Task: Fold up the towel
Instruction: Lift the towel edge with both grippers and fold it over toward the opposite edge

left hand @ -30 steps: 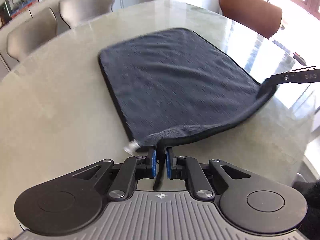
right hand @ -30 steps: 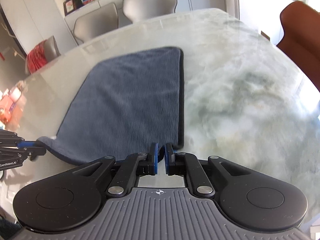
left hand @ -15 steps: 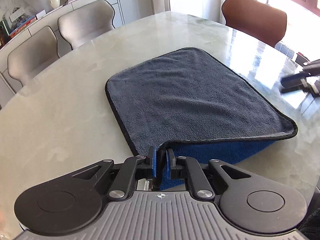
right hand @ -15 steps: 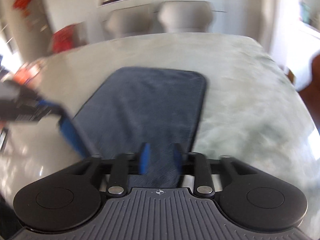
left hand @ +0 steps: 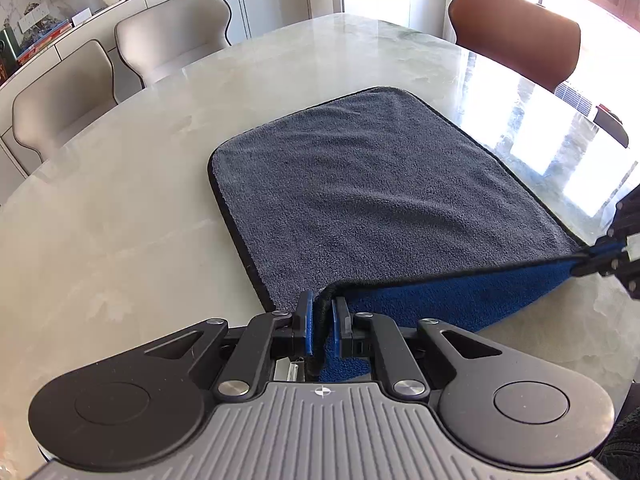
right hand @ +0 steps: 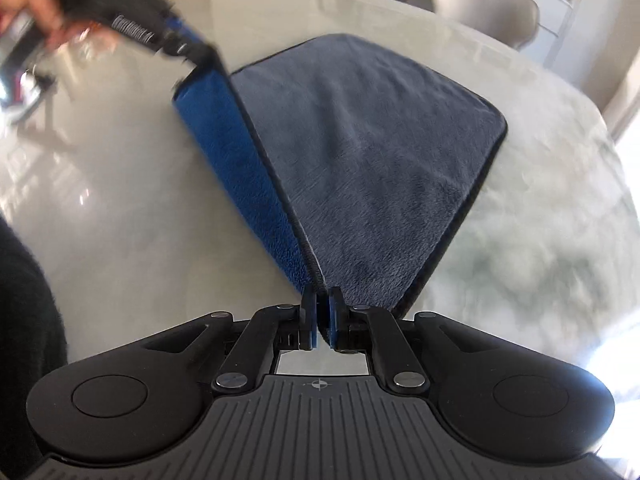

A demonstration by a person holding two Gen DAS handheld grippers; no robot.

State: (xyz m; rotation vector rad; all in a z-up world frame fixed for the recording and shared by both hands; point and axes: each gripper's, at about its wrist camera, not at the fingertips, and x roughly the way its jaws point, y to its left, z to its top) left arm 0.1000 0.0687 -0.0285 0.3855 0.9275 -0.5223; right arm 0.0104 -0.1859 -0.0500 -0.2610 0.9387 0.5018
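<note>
Left gripper (left hand: 322, 322): clenching the near-left corner of the towel (left hand: 372, 196), hem pinched between its blue pads.
Right gripper (right hand: 321, 320): jaws nearly together and pinching the near-right corner; in the left view it is showing at the far right (left hand: 596, 260), gripping the same hem.
Towel: lying grey side up ahead of both grippers, its near edge lifting off the table (left hand: 120, 240) and stretching taut between them, blue underside showing beneath that edge.
Hands: the left hand (right hand: 36, 4), blurred, is gripping its tool at the upper left of the right view; both grippers are pointing steeply down.
Sleeve (right hand: 24, 320): dark, sitting left of the right gripper.
Room: pale chairs (left hand: 172, 36) and a brown chair (left hand: 516, 36) are standing beyond the table.
</note>
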